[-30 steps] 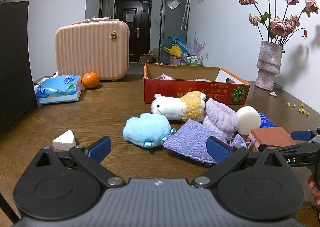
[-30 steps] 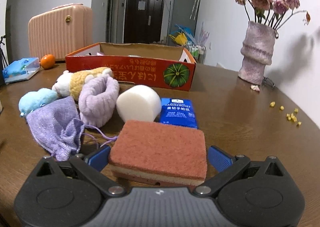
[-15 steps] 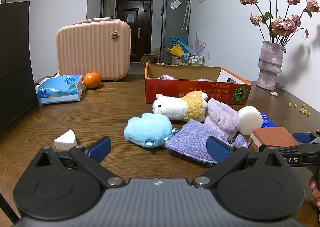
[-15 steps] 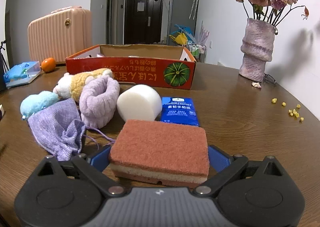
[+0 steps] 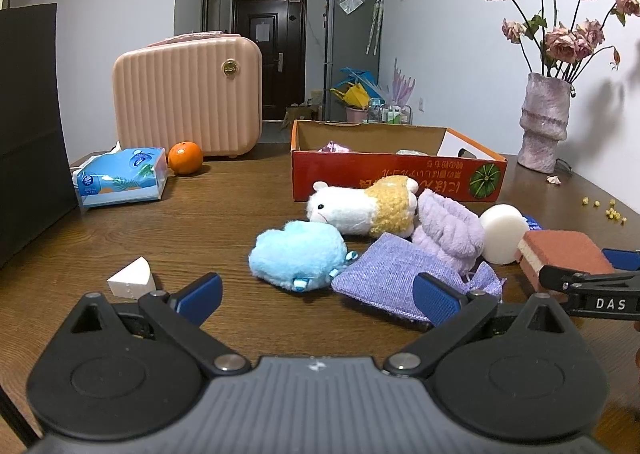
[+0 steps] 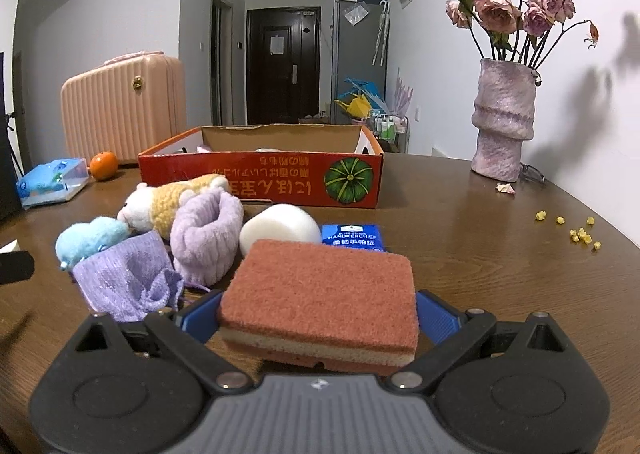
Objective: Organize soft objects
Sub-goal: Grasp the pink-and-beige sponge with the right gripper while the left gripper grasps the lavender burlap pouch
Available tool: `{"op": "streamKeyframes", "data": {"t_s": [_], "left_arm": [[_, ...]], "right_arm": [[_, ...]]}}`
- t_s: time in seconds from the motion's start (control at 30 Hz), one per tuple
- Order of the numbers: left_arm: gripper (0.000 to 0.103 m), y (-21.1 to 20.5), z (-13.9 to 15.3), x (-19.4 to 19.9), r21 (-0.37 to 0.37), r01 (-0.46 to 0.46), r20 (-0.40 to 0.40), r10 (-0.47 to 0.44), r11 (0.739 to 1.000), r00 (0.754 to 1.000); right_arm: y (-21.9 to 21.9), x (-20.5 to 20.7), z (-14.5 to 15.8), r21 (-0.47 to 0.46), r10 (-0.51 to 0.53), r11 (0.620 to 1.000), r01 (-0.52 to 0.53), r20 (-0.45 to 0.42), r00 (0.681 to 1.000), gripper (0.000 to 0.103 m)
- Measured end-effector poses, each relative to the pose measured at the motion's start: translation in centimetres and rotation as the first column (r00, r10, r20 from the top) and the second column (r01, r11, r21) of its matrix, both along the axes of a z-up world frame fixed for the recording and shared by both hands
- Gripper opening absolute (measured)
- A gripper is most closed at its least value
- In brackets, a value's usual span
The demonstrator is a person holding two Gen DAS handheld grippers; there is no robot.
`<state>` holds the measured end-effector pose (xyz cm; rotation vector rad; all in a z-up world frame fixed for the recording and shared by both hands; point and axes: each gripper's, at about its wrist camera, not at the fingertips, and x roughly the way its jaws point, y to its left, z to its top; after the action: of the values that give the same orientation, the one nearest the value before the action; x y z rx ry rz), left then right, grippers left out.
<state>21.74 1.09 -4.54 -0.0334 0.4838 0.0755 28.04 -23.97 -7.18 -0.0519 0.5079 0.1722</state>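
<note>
Your right hand-held gripper (image 6: 318,318) is pinching the red sponge (image 6: 320,294) by its two sides, blue pads pressed against them; sponge sits level, front of the cardboard box (image 6: 260,178). Can't tell if it's clear of the counter (image 6: 480,254). Just behind the sponge, toward the box: white foam cylinder (image 6: 280,228) and blue handkerchief pack (image 6: 354,238). Left of the sponge: purple headband (image 6: 206,240), lilac pouch (image 6: 124,282), blue plush (image 5: 298,254), white-and-yellow plush (image 5: 362,206) nearest the box wall. Your left hand-held gripper (image 5: 318,294) is spread wide, nothing between its pads, low over the counter facing the blue plush and pouch.
</note>
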Motion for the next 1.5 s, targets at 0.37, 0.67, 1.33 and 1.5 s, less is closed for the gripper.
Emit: {"op": "streamKeyframes", "data": {"t_s": [0.37,0.67,1.33,1.5], "left_arm": [[0.103,-2.1,0.7,1.4,0.014,0.042,-0.04,-0.042,0.999,0.998],[0.103,-5.3,0.5,4.8,0.063,0.045,-0.112,-0.038,0.997,0.993],[0.103,-6.4,-3.1,9.7,0.072,-0.002,-0.262,0.021,0.997,0.965],[0.103,-5.7,-3.6,10.0,0.025,0.009,-0.284,-0.001,1.0,0.959]], "right_arm": [[-0.9,-0.6,0.5,0.045,-0.014,0.999,0.013,0.038,0.999,0.1],[-1.5,-1.0,0.8,0.074,-0.022,0.997,0.017,0.063,0.998,0.1],[-1.6,-1.2,0.9,0.093,-0.013,0.996,0.006,0.072,0.997,0.1],[-1.6,-1.2,0.9,0.093,-0.012,0.996,0.006,0.071,0.997,0.1]]}}
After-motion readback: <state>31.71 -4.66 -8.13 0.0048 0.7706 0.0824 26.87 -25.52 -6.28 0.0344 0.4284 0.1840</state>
